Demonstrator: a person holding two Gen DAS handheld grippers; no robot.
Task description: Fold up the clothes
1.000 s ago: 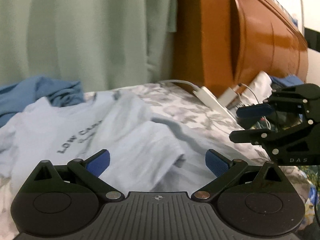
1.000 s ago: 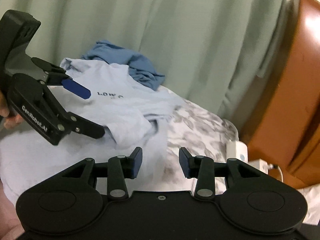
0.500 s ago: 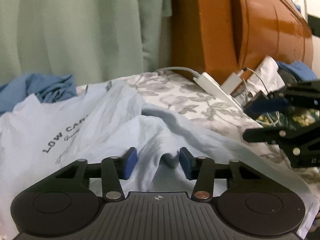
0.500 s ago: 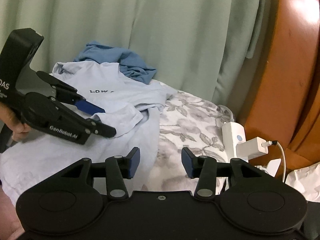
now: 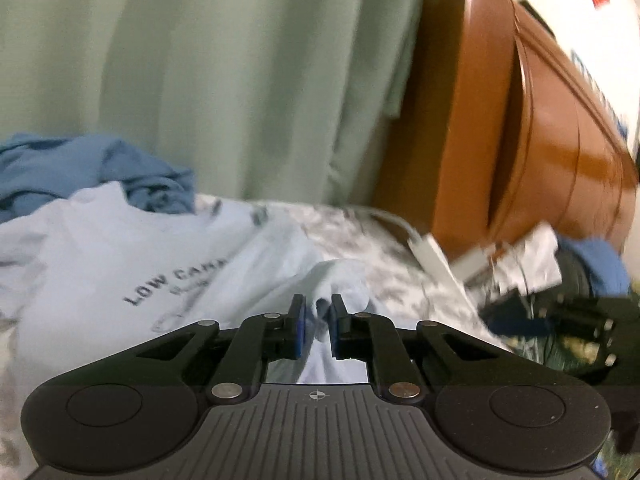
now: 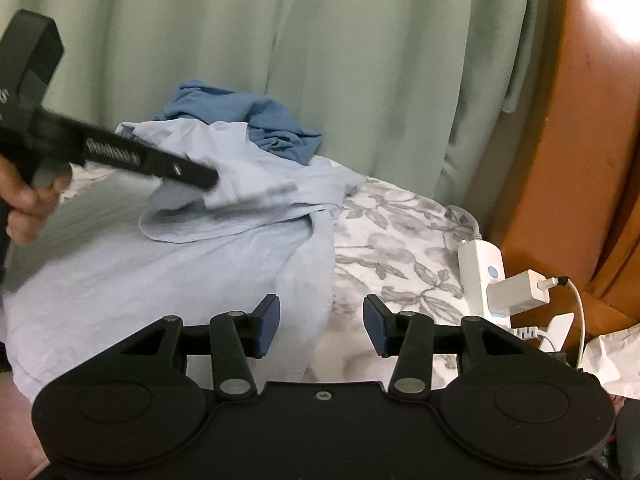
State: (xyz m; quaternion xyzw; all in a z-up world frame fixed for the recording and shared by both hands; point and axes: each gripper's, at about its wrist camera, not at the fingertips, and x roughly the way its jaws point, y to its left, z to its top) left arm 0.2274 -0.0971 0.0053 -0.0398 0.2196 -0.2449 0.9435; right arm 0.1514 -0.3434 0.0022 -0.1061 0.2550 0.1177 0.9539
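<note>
A pale blue T-shirt (image 5: pixel 120 256) printed "LOW CARB" lies spread on the floral bedsheet (image 5: pixel 360 232). My left gripper (image 5: pixel 318 316) is shut on a pinched fold of the shirt's sleeve and lifts it off the bed. In the right wrist view the left gripper (image 6: pixel 212 178) shows at upper left, holding that fold above the shirt (image 6: pixel 160 272). My right gripper (image 6: pixel 320 324) is open and empty, hovering over the shirt's right edge where it meets the sheet (image 6: pixel 400 240). It appears blurred at the right in the left wrist view (image 5: pixel 516 320).
A darker blue garment (image 6: pixel 248 120) is bunched at the back by the green curtain (image 6: pixel 320 60). A white power strip with charger and cable (image 6: pixel 492 280) lies at the right by the brown headboard (image 6: pixel 592 160). Crumpled paper (image 6: pixel 612 356) sits at far right.
My left gripper closed fully on the shirt's sleeve fold and raised it. The right gripper stayed open and shifted slightly right, toward the shirt's edge.
</note>
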